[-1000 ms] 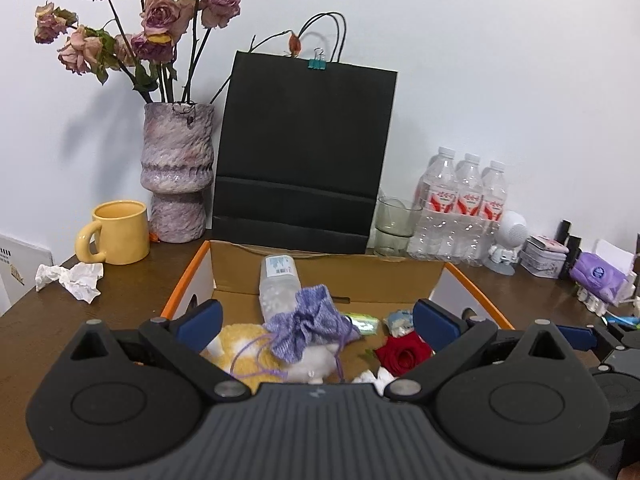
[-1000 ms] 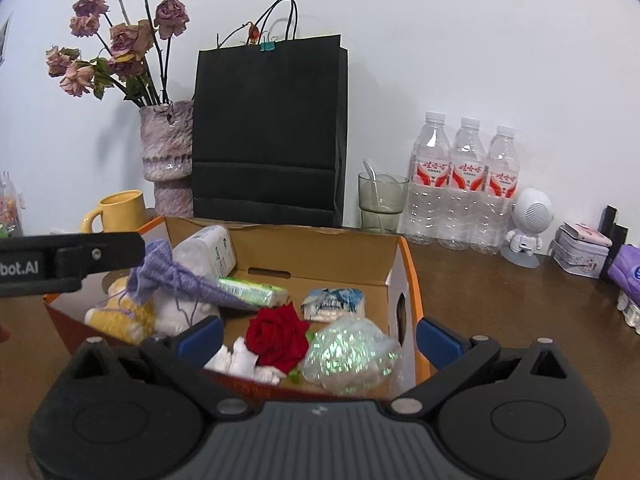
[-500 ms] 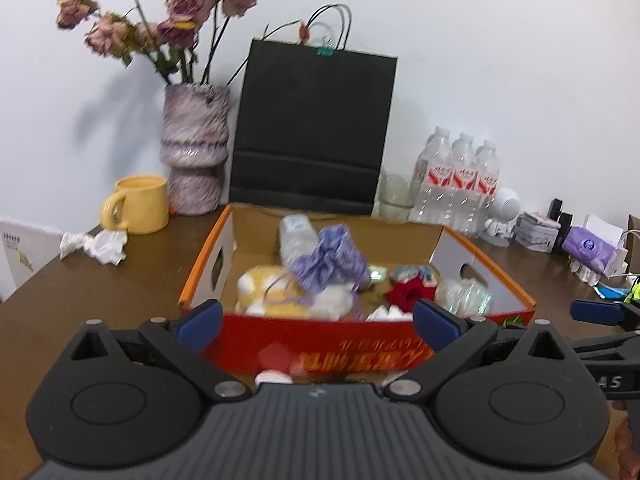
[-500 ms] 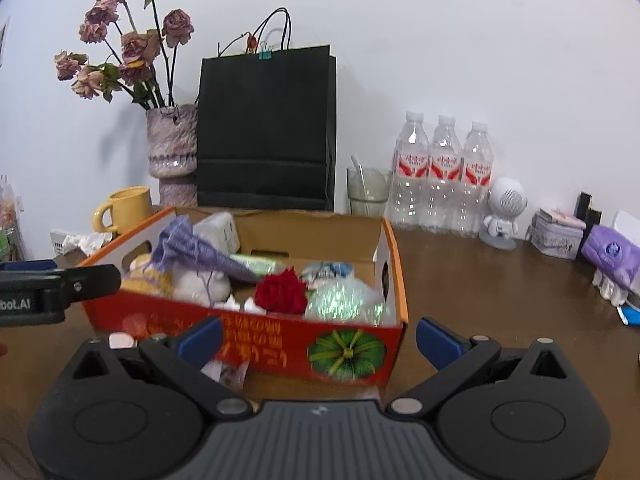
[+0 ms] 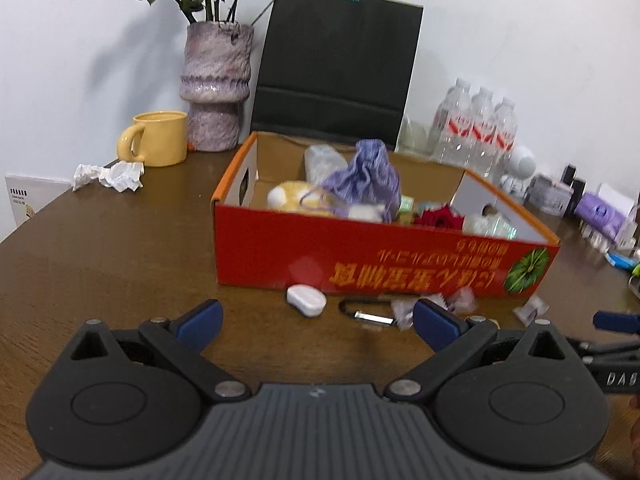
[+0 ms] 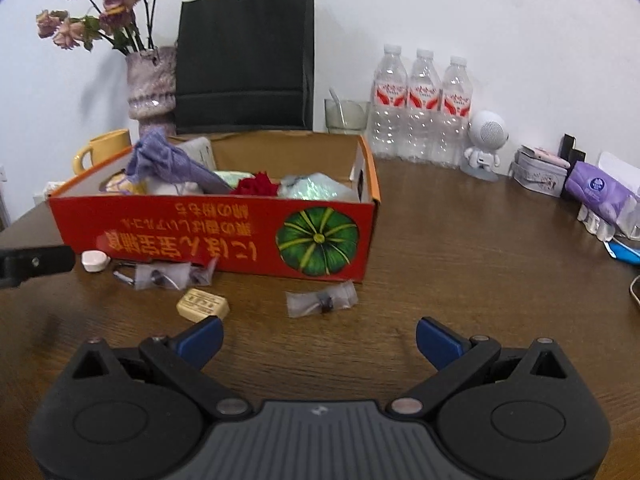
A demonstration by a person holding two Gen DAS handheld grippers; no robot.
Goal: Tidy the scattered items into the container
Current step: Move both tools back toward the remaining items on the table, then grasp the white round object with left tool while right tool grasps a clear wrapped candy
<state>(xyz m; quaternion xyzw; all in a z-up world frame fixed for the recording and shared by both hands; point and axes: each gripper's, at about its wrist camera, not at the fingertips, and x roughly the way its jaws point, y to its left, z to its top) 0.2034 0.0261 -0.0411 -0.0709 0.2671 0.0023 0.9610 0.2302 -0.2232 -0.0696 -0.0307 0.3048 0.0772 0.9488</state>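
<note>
**Both grippers empty, strays wait before the box**

Left wrist view: the left gripper (image 5: 316, 320) hangs wide open, aimed at a white oval case (image 5: 306, 299) touching the red cardboard box (image 5: 360, 258).

Right wrist view: the right gripper (image 6: 318, 336) gapes empty, so a clear plastic baggie (image 6: 321, 302) looks nearest.

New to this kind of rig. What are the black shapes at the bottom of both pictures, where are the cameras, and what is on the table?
Each picture comes from a camera on a handheld two-finger gripper, looking along its blue-tipped fingers. The black shapes are the left gripper and right gripper; both are open and hold nothing. On the brown table stands a red box already holding a purple pouch and a red rose. Loose in front of it lie a white case, a tan block and a clear bag.
</note>
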